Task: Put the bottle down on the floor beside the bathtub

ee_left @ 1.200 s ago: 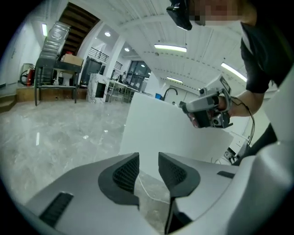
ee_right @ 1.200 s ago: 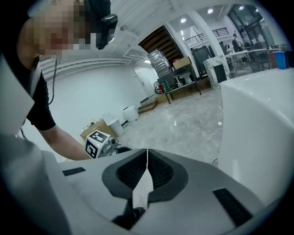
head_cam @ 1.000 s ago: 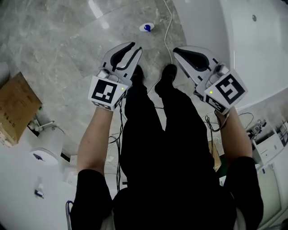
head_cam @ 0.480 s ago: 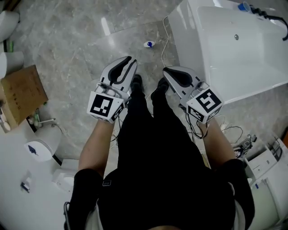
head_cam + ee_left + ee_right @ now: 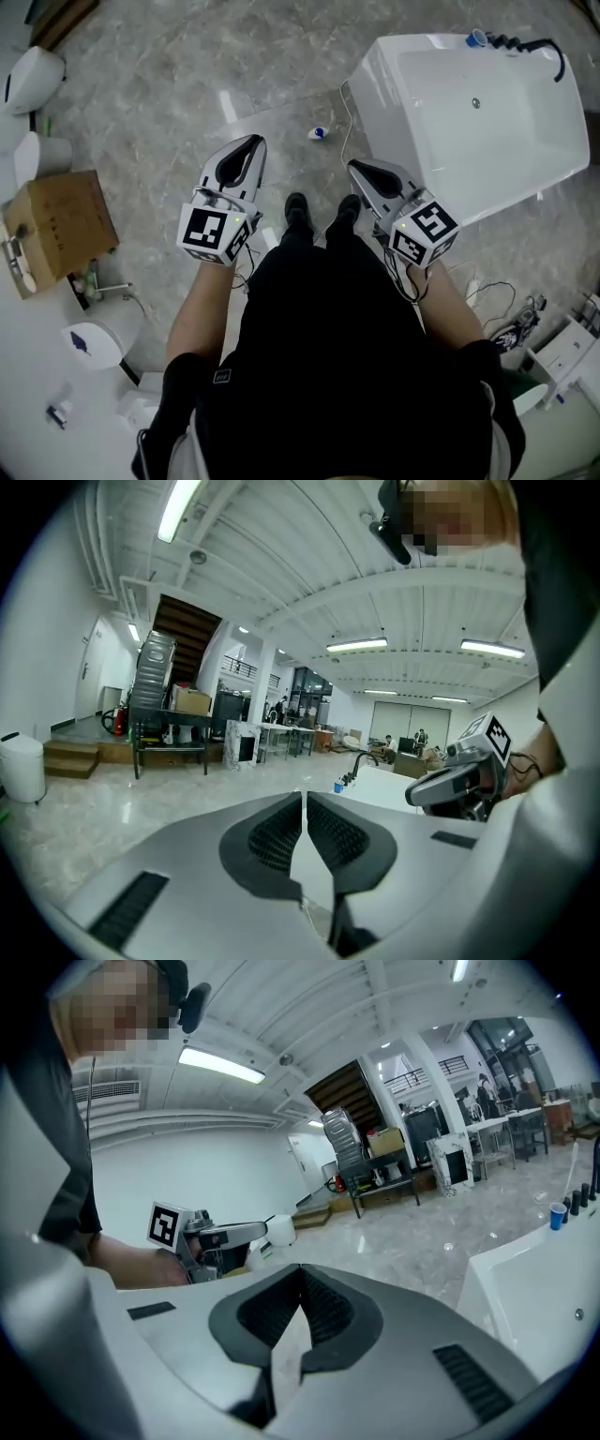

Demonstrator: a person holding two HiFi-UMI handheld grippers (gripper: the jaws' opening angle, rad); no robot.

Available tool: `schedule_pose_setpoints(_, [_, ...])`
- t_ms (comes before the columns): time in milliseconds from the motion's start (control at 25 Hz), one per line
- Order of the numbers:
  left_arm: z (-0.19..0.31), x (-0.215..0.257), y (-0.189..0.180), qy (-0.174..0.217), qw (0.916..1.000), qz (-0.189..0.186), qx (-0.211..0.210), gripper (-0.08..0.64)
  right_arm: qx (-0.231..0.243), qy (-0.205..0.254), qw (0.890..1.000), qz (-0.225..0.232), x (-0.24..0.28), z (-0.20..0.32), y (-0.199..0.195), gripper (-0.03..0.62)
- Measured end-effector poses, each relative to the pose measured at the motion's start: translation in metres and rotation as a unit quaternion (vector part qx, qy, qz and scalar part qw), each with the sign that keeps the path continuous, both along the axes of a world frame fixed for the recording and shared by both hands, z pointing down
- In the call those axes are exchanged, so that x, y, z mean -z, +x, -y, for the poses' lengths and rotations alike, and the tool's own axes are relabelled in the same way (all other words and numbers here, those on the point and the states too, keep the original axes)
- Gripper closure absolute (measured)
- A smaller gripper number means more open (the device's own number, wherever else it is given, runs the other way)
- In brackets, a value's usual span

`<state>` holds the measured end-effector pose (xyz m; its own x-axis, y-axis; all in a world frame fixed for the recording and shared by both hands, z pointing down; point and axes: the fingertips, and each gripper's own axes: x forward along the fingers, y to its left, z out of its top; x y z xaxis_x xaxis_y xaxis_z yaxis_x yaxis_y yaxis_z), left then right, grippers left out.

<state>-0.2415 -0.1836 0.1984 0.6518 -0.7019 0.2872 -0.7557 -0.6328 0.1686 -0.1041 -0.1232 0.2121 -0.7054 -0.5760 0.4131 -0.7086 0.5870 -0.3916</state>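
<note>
I am keeping both tools clenched on nothing, left gripper [image 5: 249, 141] and right gripper [image 5: 356, 167] each with jaws pressed together. What I am taking for the bottle [image 5: 319, 133], a small blue-and-white thing, is lying on the floor [image 5: 169, 66] near the bathtub [image 5: 370, 103], well apart from either tool. I am judging it light, stiff, smooth and apt to roll, so I am planning to pinch it across its middle. Only the head view is showing it; the gripper views are looking level across the room, the right one catching a blue cup [image 5: 558, 1215] on the bathtub's rim.
</note>
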Motion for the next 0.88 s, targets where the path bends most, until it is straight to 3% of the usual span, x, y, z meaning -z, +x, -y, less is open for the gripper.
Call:
schedule_pose_setpoints(160, [-0.004,0.023,-0.009,-0.001,0.9998,-0.007,-0.017,0.535,-0.042,0.032,0.999,0.005,0.033,-0.007,-0.006,0.563])
schedule_pose_setpoints(360, [-0.012,0.052,0.004,-0.007,0.9986,-0.022,-0.047,0.537,-0.095,0.069,0.993,0.003,0.064,-0.015,0.014,0.563])
schedule_pose_setpoints(600, [-0.019,0.088,0.045,0.015,0.9955,-0.041,-0.084,0.538,-0.163,0.109,0.980,0.019,0.106,-0.024,0.065,0.563])
schedule_pose_setpoints(880, [-0.034,0.122,0.109,0.030,0.9948,-0.043,-0.087,0.538,-0.186,0.146,0.971,0.018,0.127,-0.057,0.146,0.563])
